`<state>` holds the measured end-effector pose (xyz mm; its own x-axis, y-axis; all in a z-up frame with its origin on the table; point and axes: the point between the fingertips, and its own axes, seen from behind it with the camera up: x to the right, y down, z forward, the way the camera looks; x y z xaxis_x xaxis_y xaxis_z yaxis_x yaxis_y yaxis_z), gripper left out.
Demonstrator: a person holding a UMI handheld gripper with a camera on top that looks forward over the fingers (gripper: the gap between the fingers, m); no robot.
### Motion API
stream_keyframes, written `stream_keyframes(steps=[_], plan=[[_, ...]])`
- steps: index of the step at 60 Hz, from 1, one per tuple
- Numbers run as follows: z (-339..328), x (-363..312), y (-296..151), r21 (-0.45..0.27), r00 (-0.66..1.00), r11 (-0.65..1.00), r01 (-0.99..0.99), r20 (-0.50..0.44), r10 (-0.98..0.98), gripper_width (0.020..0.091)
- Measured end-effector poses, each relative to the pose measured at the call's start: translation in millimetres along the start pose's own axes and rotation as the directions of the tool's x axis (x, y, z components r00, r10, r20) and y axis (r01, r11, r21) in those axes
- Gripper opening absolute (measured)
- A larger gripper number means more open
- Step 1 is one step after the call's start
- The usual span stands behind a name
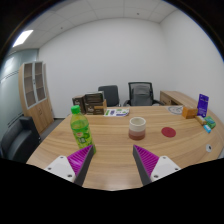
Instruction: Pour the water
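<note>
A green bottle (80,127) with a yellow cap stands upright on the wooden table (115,150), just ahead of my left finger. A pale cup (137,127) with a dark band stands further in, ahead of my right finger. A small red coaster (169,130) lies right of the cup. My gripper (113,160) hovers above the table's near part, open, with only bare tabletop between its purple pads (82,158).
Black office chairs (140,93) stand along the far side and one (18,140) at the left. A wooden cabinet (36,92) is against the left wall. Boxes and small items (196,108) sit at the table's far right end, and a box (92,103) at the far left.
</note>
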<state>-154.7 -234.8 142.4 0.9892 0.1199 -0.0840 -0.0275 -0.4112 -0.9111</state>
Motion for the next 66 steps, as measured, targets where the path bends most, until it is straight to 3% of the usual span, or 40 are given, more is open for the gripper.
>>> stream_keyframes(steps=[6,10,29,34,40,42,55,66], plan=[[45,-98,42,-0.018,0.998,1.0,0.0,0.061,0.001,0.0811],[58,-148,46,-0.022,0.997,1.0,0.017,0.081,-0.015,0.082],[141,-172,24,0.018,0.999,0.999,0.031,0.003,-0.031,0.0818],[155,-171,20,0.042,0.999,0.998,0.035,-0.024,-0.034,0.0766],[166,-180,8,0.111,1.0,0.994,0.02,-0.01,-0.019,0.0623],[169,-179,6,0.129,1.0,0.992,0.01,-0.012,-0.009,0.0537],[177,-182,-1,0.186,1.0,0.982,0.006,0.016,-0.009,0.0423],[179,-179,0,0.16,1.0,0.987,-0.013,0.025,0.009,0.0418]])
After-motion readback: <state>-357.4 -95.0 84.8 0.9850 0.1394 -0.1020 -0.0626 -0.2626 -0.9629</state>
